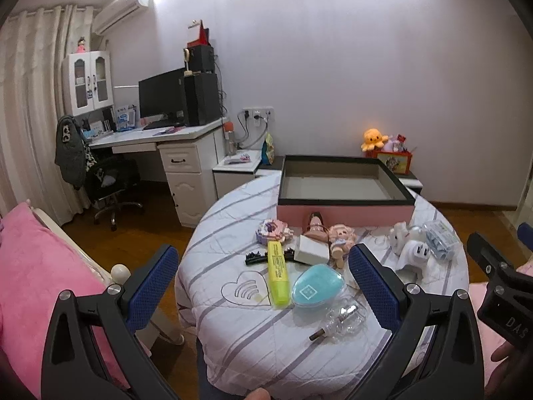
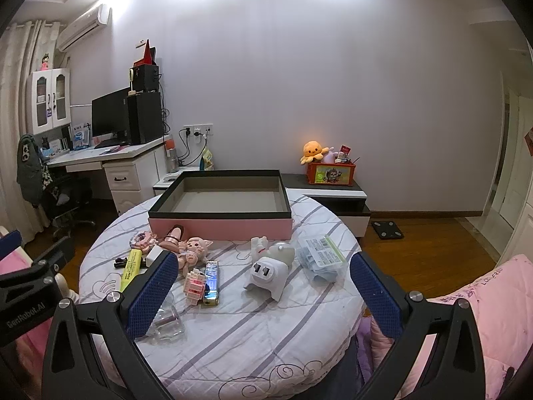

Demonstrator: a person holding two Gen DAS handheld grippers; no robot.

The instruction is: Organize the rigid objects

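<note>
Both my grippers, left gripper [image 1: 263, 286] and right gripper [image 2: 263, 295], hang wide open, holding nothing. Ahead of them: one empty pink-sided box with black rim [image 2: 220, 225], one yellow highlighter [image 1: 277, 275], one teal egg-shaped case [image 1: 316, 286], one white plug adapter [image 2: 268, 275].

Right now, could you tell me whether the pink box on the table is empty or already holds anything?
Empty: the pink box shows only its bare grey floor in both views; the toys lie outside it.
</note>
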